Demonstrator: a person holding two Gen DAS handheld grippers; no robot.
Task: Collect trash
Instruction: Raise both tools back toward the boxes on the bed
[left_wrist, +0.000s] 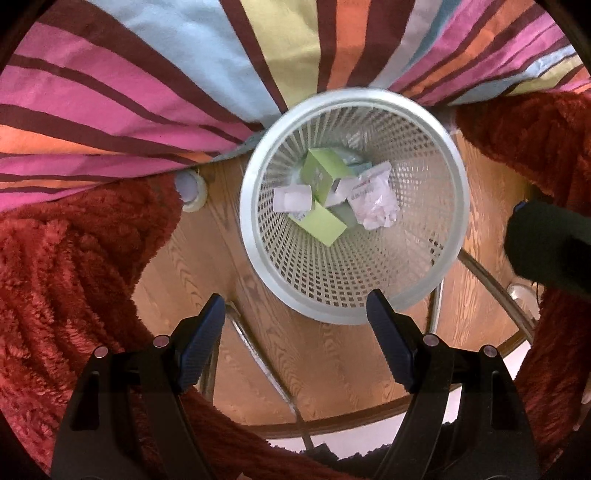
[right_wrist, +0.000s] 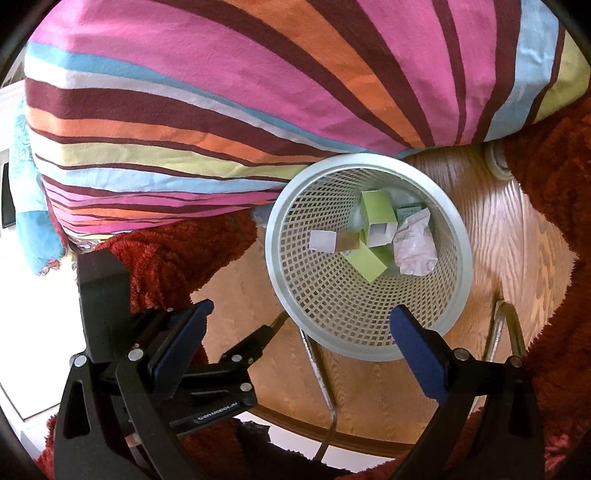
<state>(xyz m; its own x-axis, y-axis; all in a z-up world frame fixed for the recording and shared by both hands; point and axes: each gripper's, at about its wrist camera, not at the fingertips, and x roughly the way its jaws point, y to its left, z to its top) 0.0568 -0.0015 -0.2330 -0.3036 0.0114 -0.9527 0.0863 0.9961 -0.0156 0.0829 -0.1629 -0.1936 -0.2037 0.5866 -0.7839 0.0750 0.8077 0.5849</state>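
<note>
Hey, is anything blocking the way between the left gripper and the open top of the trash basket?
Nothing visible does. The left gripper hangs open and empty over the near rim of the trash basket, whose mouth is uncovered; green boxes and crumpled paper lie at the bottom.

Both views are bright, lit by soft daylight with no hard shadows. The fisheye lenses bend straight lines strongly toward the dark corners, curving the striped bedcover (left_wrist: 122, 92). The white basket rim (left_wrist: 354, 96) smears slightly in the left wrist view. Pale floor (right_wrist: 40, 314) at the right wrist view's left edge is washed out.
</note>
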